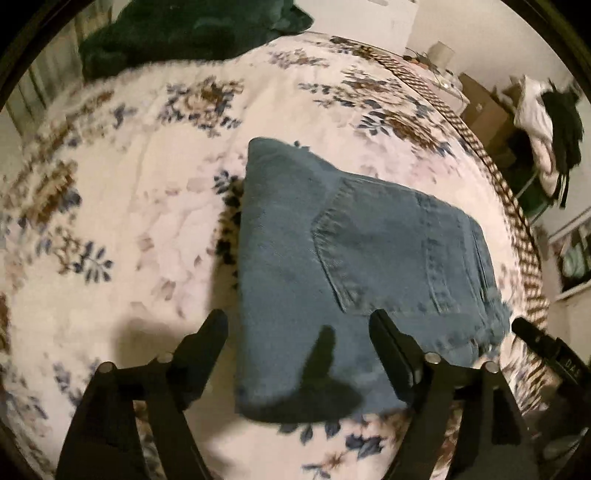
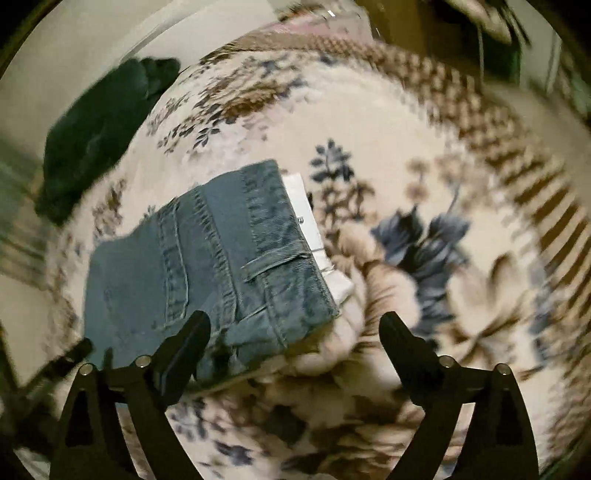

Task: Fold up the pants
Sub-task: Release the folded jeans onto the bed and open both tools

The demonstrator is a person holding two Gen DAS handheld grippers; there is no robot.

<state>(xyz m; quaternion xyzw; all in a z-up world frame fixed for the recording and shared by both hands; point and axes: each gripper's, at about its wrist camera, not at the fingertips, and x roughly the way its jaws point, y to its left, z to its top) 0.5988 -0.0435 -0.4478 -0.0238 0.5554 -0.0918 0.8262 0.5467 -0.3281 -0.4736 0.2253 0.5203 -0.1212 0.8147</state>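
Blue denim pants (image 1: 332,266) lie folded into a compact rectangle on a floral bedspread (image 1: 140,206), back pocket facing up. In the right wrist view the same pants (image 2: 207,258) show their waistband with a belt loop and a white label poking out at the edge. My left gripper (image 1: 297,325) hovers above the near end of the bundle, jaws wide and holding nothing. My right gripper (image 2: 295,325) hangs open over the waistband corner, also holding nothing. One black finger of the right gripper (image 1: 539,343) shows at the right edge of the left wrist view.
A dark green cloth (image 1: 184,33) lies bunched at the far side of the bed, also seen as the dark green cloth (image 2: 99,133) at upper left. Beyond the bed's patterned border (image 1: 513,206) stand boxes and a rack with hanging clothes (image 1: 546,136).
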